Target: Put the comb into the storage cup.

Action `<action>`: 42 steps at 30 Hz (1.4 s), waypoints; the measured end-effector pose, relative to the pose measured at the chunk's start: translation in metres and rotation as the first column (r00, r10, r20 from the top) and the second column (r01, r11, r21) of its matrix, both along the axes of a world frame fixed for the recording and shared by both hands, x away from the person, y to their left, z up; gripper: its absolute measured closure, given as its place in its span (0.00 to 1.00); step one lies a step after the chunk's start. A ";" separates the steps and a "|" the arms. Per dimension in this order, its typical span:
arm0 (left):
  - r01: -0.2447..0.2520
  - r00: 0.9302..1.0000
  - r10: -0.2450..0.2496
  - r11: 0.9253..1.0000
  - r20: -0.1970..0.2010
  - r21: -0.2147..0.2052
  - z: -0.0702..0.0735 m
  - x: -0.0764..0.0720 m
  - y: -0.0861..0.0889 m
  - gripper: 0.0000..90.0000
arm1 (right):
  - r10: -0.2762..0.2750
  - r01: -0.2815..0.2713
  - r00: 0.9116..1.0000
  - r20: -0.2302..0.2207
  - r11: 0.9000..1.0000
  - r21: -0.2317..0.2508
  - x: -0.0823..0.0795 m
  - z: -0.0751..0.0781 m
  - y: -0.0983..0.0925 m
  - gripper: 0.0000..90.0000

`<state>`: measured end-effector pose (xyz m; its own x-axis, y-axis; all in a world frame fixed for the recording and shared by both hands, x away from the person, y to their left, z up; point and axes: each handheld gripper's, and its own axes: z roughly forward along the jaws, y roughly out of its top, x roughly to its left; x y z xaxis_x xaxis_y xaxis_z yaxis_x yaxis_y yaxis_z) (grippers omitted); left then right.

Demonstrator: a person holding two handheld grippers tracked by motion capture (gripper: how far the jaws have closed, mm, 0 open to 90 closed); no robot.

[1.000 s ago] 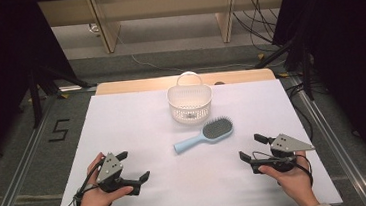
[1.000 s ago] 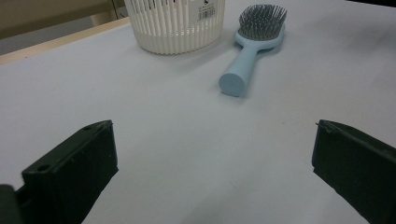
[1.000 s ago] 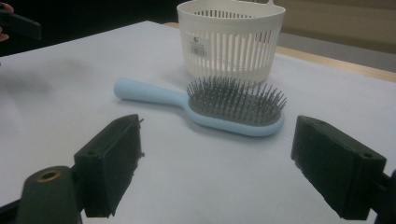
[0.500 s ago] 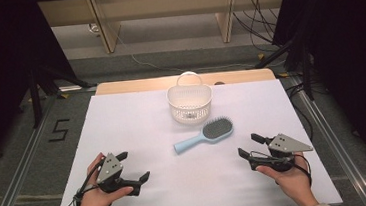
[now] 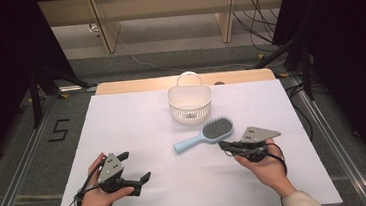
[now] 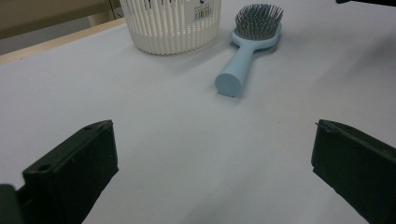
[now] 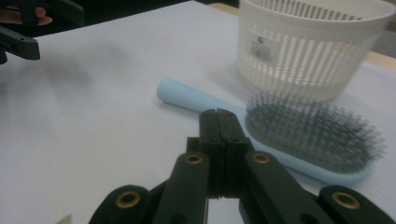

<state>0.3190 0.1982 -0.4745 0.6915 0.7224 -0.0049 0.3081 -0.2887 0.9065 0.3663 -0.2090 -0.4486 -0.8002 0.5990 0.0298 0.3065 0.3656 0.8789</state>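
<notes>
Right hand-held gripper closes empty as it nears the hairbrush

Nearest, the left hand-held gripper point(image 5: 135, 166) rests unmoved, jaws spread wide over bare counter point(image 5: 137, 122). The right hand-held gripper point(image 5: 223, 146) has slid in toward the blue hairbrush point(image 5: 205, 134), its jaws just clamped together on nothing, tips just short of the handle; likely a nudge or reset before grasping. Beyond stands the white basket point(image 5: 189, 102).

High view looks down from above; both gripper views sit low, apparently close, sharing the hairbrush point(image 6: 252, 42) ahead of their jaws.
</notes>
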 end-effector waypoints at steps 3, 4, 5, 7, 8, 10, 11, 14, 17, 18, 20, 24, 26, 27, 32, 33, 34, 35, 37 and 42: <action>-0.004 1.000 0.004 1.000 -0.002 0.004 0.000 0.000 0.000 0.00 | 0.011 -0.012 1.000 -0.021 0.999 -0.033 0.008 -0.001 0.017 1.00; -0.007 1.000 0.007 1.000 -0.003 0.005 -0.001 0.000 0.000 0.00 | 0.017 -0.019 0.999 -0.033 0.999 -0.047 0.012 -0.002 0.025 1.00; -0.007 1.000 0.007 1.000 -0.003 0.007 -0.001 0.000 0.000 0.00 | 0.022 -0.026 0.999 -0.048 0.996 -0.084 0.020 -0.004 0.042 1.00; -0.006 1.000 0.006 1.000 -0.004 0.005 0.000 0.000 0.000 0.00 | 0.025 -0.030 0.998 -0.054 0.994 -0.101 0.024 -0.005 0.051 1.00; -0.005 1.000 0.005 1.000 -0.003 0.006 0.000 0.000 0.000 0.00 | 0.029 -0.036 0.998 -0.059 0.993 -0.116 0.028 -0.006 0.059 1.00; -0.002 1.000 0.002 1.000 -0.005 0.008 -0.001 0.000 0.000 0.00 | 0.037 -0.048 0.996 -0.078 0.989 -0.141 0.038 -0.008 0.075 1.00; -0.001 1.000 0.001 1.000 -0.006 0.009 -0.001 0.000 0.000 0.00 | 0.039 -0.053 0.996 -0.083 0.984 -0.170 0.047 -0.011 0.089 1.00; 0.001 1.000 -0.001 1.000 -0.006 0.010 -0.001 -0.001 0.000 0.00 | 0.028 -0.045 0.996 -0.087 0.977 -0.206 0.061 -0.015 0.107 1.00; 0.004 1.000 -0.004 1.000 -0.007 0.008 -0.001 -0.001 -0.001 0.00 | 0.011 -0.032 0.995 -0.095 0.975 -0.220 0.068 -0.018 0.116 1.00; 0.004 1.000 -0.004 1.000 -0.007 0.010 -0.001 -0.001 -0.001 0.00 | 0.004 -0.026 0.995 -0.102 0.974 -0.224 0.072 -0.019 0.120 1.00; 0.006 1.000 -0.006 1.000 -0.008 0.007 -0.001 -0.001 -0.001 0.00 | -0.013 -0.015 0.993 -0.118 0.972 -0.235 0.078 -0.022 0.125 1.00; 0.005 1.000 -0.005 1.000 -0.009 0.011 -0.001 -0.001 -0.001 0.00 | -0.043 -0.002 0.985 -0.168 0.966 -0.260 0.085 -0.028 0.132 1.00; 0.004 1.000 -0.004 1.000 -0.011 0.013 -0.001 -0.001 -0.001 0.00 | -0.049 0.000 0.982 -0.181 0.965 -0.263 0.086 -0.027 0.133 1.00; 0.004 1.000 -0.003 1.000 -0.011 0.014 -0.001 -0.001 -0.001 0.00 | -0.059 0.003 0.978 -0.202 0.965 -0.263 0.087 -0.026 0.133 1.00; 0.005 1.000 -0.005 1.000 -0.012 0.013 -0.001 -0.001 -0.002 0.00 | -0.071 -0.010 0.964 -0.255 0.954 -0.301 0.090 -0.024 0.133 1.00; 0.005 1.000 -0.005 1.000 -0.012 0.013 -0.001 -0.001 -0.002 0.00 | -0.074 -0.014 0.960 -0.268 0.950 -0.311 0.090 -0.023 0.133 1.00; 0.005 1.000 -0.004 1.000 -0.012 0.012 -0.001 -0.001 -0.002 0.00 | -0.076 -0.019 0.956 -0.282 0.947 -0.321 0.091 -0.023 0.133 1.00; 0.004 1.000 -0.004 1.000 -0.013 0.012 -0.001 -0.001 -0.001 0.00 | -0.080 -0.022 0.953 -0.291 0.943 -0.332 0.091 -0.023 0.133 1.00; 0.003 1.000 -0.003 1.000 -0.012 0.012 -0.001 -0.001 -0.001 0.01 | -0.081 -0.035 0.948 -0.308 0.935 -0.353 0.090 -0.022 0.133 1.00; 0.005 1.000 -0.005 1.000 -0.018 0.012 -0.002 -0.001 -0.002 0.01 | -0.076 -0.060 0.943 -0.325 0.919 -0.389 0.080 -0.021 0.127 1.00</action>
<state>0.3182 0.1962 -0.4766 0.6947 0.7192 -0.0083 0.3225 -0.3012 0.8974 0.4460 -0.0825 -0.4696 -0.7804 0.6231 0.0523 0.5554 0.6523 0.5157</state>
